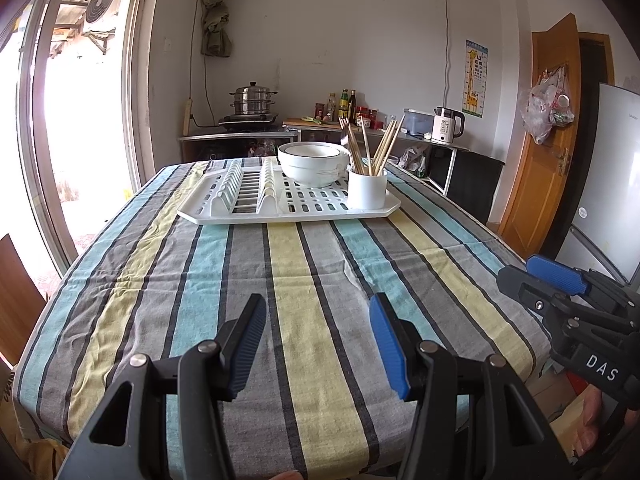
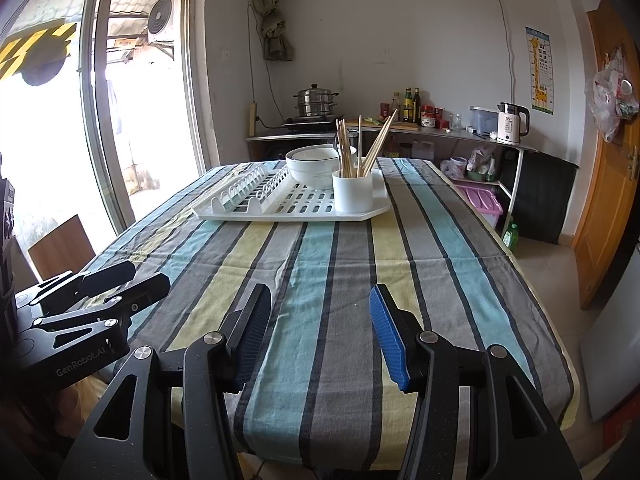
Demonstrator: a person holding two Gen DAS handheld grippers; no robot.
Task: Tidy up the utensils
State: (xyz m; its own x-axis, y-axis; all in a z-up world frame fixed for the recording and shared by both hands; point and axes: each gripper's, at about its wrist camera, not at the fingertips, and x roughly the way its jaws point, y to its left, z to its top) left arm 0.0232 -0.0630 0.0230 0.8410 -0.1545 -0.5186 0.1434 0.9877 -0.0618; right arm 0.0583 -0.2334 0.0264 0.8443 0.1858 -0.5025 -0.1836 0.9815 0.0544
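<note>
- Wooden, pale chopsticks (image 1: 374,148) stand splayed in a white cylindrical plastic holder (image 1: 367,189) at the near right corner of a white slotted plastic drying tray (image 1: 224,216), which lies at the far end of the table.
- They look light, stiff and thin; I judge a pinch around mid-shaft safest, since the smooth sticks could swivel or slip if taken near the tips, and the light holder could tip with a sideways pull.
- What may be a metal fork stands among them at the back; it is too small to be sure.
- White ceramic bowls with a dark rim line (image 1: 312,162) sit stacked just beside the holder, to its left on the tray; they are breakable and crowd any approach from that side.
- Upright plate ribs fill the tray's left part, with no plates in them.
- Striped cotton tablecloth (image 1: 280,280) in blue, yellow and grey covers the table; its wrinkles could snag a sliding tray.
- Left gripper (image 1: 318,344) hovers over the near cloth, fingers spread wide, holding nothing, well apart from the tray.
- Right gripper (image 2: 320,338) hovers likewise, fingers spread and empty.
</note>
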